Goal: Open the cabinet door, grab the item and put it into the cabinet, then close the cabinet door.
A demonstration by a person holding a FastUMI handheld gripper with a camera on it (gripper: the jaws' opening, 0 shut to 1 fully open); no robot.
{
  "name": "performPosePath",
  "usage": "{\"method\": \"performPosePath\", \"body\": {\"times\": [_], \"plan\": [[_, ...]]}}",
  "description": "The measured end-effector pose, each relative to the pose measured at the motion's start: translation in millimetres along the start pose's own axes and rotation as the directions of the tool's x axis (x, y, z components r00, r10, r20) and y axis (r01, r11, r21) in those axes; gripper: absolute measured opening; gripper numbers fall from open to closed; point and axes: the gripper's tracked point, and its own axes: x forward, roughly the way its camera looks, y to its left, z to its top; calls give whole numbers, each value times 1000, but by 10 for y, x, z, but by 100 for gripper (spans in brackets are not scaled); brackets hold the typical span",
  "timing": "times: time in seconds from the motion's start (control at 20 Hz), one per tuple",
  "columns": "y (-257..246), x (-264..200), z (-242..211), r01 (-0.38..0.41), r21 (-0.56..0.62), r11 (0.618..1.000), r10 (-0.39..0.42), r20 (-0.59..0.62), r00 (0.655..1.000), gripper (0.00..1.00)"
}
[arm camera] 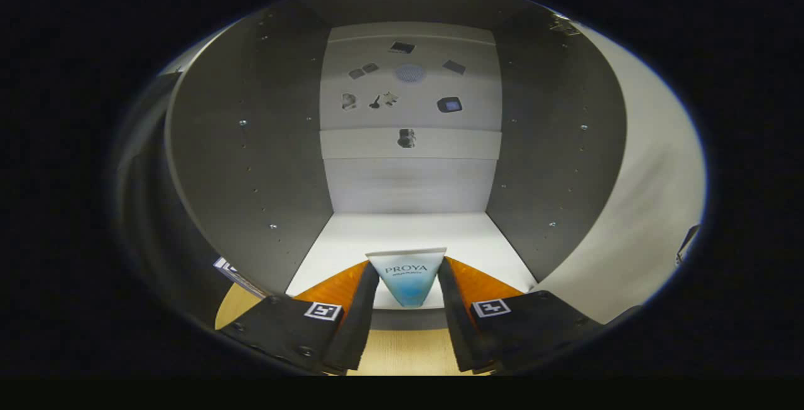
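Fingers (pixel 370 300) of the gripper (pixel 407 309) are seen pressed against both sides of a tube (pixel 408 277), which is held between them with its flat crimped end pointing away, toward twelve o'clock. The claw is closed only as far as the tube's width allows. It is judged that the tube is carried this way so that it can be slid in end first and laid on the cabinet floor (pixel 402 231).

Below the fingers, at six o'clock, a strip of wooden surface (pixel 396 353) is visible. Just beyond the tube the pale floor of the open cabinet (pixel 251 165) begins, flanked by dark side walls at nine and three o'clock. The tube's tip is judged to sit at the cabinet's front edge, not yet set down.

Further in, at twelve o'clock, a pale back panel (pixel 408 178) is seen, and above it small dark objects (pixel 449 105) too blurred to identify. The tube's lower end is hidden by the fingers. The door's position cannot be made out with certainty.
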Motion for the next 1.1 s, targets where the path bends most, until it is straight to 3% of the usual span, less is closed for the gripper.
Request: {"method": "performPosePath", "body": {"times": [0.2, 0.65, 0.75, 0.8, 1.1], "plan": [[-62, 324, -117, 2, 17, 1000, -1, -73, 997, 62], [-89, 434, -77, 7, 24, 1000, -6, -43, 999, 65], [-99, 406, -67, 9, 20, 1000, -8, -30, 1000, 74], [-88, 382, -50, 9, 19, 1000, -8, -21, 1000, 83], [-86, 68, -78, 20, 16, 1000, -20, 38, 999, 98]]}}
